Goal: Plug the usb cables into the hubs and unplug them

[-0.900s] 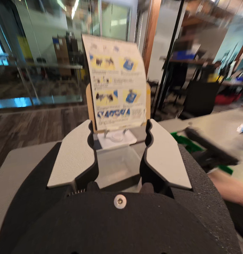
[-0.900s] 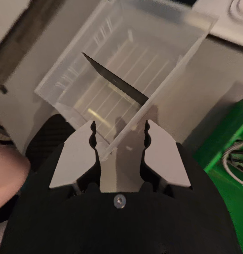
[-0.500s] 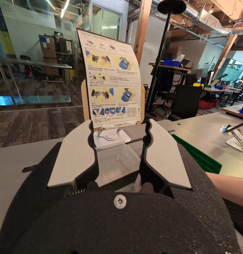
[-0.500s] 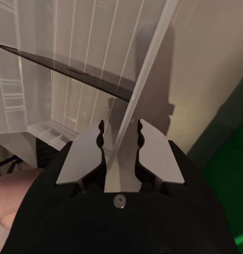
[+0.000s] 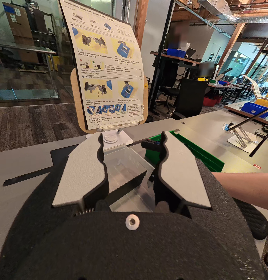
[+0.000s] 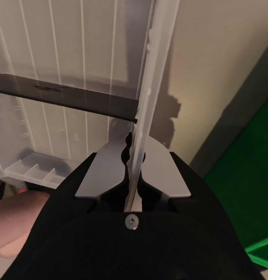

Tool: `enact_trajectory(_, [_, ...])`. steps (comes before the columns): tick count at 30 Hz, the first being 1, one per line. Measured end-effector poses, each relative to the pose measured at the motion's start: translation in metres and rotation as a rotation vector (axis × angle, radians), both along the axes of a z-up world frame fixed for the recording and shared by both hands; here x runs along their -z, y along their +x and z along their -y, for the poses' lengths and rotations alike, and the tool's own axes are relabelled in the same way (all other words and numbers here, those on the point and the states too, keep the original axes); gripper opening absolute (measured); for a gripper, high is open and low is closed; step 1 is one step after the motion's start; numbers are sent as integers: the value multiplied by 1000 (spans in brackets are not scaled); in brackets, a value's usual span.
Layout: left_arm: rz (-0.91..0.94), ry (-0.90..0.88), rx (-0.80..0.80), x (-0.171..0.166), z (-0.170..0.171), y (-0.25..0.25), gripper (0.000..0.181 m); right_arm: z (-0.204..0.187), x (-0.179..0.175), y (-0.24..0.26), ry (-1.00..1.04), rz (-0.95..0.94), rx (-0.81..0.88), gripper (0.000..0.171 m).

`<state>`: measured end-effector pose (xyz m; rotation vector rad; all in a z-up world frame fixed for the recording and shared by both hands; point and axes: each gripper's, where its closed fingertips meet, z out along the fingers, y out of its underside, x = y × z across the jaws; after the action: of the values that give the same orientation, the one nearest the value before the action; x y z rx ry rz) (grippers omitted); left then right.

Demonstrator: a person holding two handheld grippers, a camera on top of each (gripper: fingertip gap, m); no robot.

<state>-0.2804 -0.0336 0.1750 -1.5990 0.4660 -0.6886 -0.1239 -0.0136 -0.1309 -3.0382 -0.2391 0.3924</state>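
A clear plastic bin (image 5: 130, 153) sits on the grey table in front of my left gripper (image 5: 131, 136), which is open and empty above the bin's near end. My right gripper (image 6: 137, 140) is shut on the bin's right side wall (image 6: 154, 75); the wall runs up between the jaws. In the left wrist view a black part of the right gripper (image 5: 150, 146) shows past my right finger. The bin's ribbed floor (image 6: 69, 45) looks bare. A green bin (image 5: 206, 159) stands just right of it and also shows in the right wrist view (image 6: 243, 166). No USB cable or hub shows.
An instruction sheet on a stand (image 5: 107, 68) rises just behind the clear bin. A black strip (image 6: 69, 97) lies under the bin. A person's forearm (image 5: 243, 189) reaches in from the right. A hand (image 6: 16, 219) is at the left. A metal stand (image 5: 242, 136) is far right. Left tips to right tips: about 35 centimeters.
My right gripper has closed from open onto the clear bin's side wall. The left gripper has stayed open, and the right gripper has come into its view.
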Motion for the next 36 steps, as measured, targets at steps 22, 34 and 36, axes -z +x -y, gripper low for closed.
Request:
enact_trajectory(22, [-320, -182, 131, 58, 28, 128, 73, 10, -224, 334, 258, 33, 201, 5])
enact_trajectory(34, [-603, -584, 319, 243, -3, 272, 79, 128, -93, 521, 105, 72, 547, 5])
enact_trajectory(36, [-647, -627, 344, 257, 1, 276, 70, 134, -81, 525, 112, 18, 566, 5])
